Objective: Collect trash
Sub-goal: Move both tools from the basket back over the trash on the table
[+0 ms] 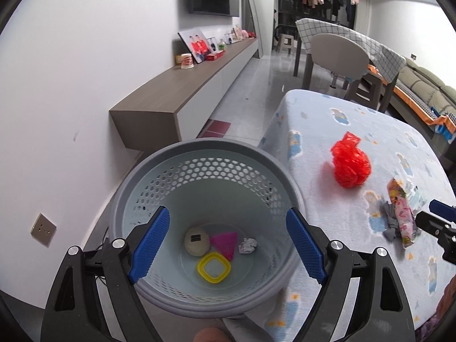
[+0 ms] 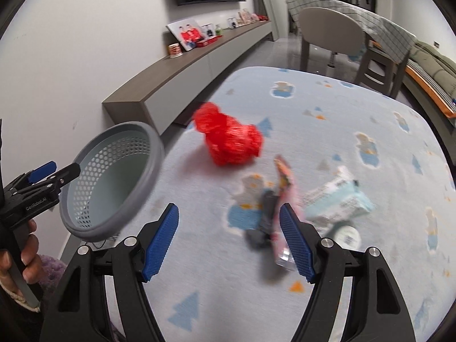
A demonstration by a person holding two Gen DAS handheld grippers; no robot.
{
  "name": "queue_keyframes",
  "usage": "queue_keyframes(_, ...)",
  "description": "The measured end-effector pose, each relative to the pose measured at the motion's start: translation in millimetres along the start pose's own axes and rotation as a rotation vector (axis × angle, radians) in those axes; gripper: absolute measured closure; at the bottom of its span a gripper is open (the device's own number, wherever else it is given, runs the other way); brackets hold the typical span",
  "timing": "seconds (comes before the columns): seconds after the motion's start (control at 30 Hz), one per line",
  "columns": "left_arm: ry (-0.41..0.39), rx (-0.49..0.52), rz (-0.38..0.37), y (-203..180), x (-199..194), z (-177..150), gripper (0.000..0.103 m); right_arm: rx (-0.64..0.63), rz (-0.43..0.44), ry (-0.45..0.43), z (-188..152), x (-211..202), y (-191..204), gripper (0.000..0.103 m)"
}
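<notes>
The left hand-held gripper [image 1: 228, 245] is held released above the grey bin [image 1: 159, 171], empty. The right hand-held gripper [image 2: 229, 246], also released, is poised over the desk [image 2: 356, 108] near the red bag [image 2: 230, 139] and wrappers [image 2: 280, 199].

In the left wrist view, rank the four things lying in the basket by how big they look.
Largest to smallest, as they look:
1. yellow square ring, which lies nearest the camera, so its lead is unsure
2. round beige ball and pink triangular piece, too alike to separate
3. crumpled white paper, clearly smallest
</notes>
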State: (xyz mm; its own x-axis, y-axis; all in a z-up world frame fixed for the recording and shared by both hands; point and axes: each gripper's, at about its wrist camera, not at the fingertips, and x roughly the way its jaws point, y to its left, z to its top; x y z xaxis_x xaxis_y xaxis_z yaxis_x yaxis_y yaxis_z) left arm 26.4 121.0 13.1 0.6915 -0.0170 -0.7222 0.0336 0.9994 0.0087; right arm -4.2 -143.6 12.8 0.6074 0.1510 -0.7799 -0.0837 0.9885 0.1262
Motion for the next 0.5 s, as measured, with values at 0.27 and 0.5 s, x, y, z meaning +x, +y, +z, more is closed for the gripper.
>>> queue_keyframes(0.27,-0.002,0.077,-0.069,-55.1,-8.0,-3.5,0.021,0.066,-0.077,0.0,-18.6,-18.1,-58.4,0.033)
queue_keyframes(0.5,0.005,0.117,-0.132,-103.5,-6.4,-7.1,0.021,0.094,-0.125,0.025,-32.4,-12.3,-92.4,0.033)
